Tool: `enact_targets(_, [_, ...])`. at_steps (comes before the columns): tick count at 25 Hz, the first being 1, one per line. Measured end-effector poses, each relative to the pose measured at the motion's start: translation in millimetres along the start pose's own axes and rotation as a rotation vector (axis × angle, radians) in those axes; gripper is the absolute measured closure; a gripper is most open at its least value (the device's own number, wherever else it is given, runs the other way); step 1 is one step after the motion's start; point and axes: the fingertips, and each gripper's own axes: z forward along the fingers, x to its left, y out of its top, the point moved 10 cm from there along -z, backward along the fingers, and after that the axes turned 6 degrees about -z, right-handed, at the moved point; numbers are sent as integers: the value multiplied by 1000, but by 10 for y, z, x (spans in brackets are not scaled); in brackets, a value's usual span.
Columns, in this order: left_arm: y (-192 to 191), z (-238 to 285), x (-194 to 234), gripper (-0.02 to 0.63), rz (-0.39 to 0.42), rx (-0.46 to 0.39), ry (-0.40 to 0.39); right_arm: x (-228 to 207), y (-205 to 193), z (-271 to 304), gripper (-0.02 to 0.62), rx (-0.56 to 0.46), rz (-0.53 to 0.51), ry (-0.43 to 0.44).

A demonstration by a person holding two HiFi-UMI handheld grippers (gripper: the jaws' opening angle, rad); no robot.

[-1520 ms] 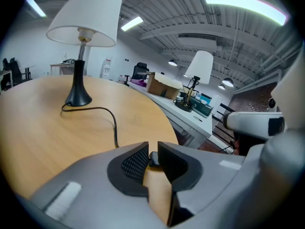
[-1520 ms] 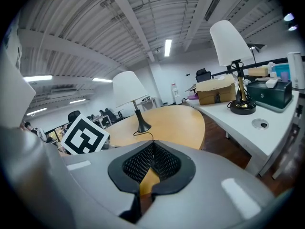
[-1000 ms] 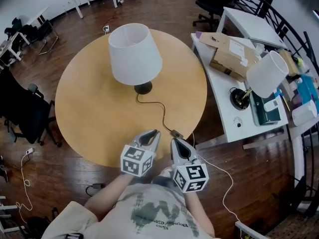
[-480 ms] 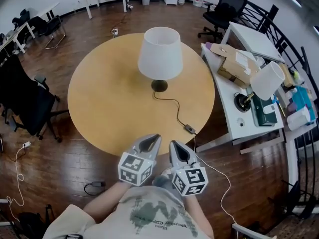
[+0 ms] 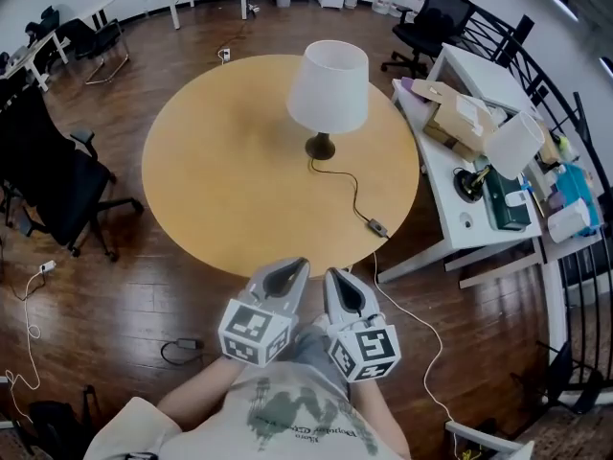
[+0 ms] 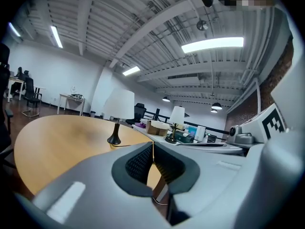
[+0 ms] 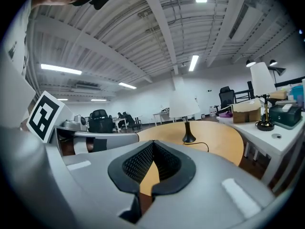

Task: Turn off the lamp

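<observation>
Off the near edge of the surface (image 5: 230, 171), left tongs (image 5: 295, 266) and right tongs (image 5: 333, 276) sit pressed together, empty, well clear of the cord switch (image 5: 379, 227), so probably finished with the lamp (image 5: 329, 89).

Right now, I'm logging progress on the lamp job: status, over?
Left tool shut, empty; right tool shut, empty. Lamp upright on round table, cord switch at near edge, untouched. Nothing in the way.
</observation>
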Motion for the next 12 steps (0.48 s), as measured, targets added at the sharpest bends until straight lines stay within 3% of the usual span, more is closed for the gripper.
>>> enact_targets(12, [-58,-366,-35,600,11,-38,14,313,-38,-190,595,-32,-25,-5])
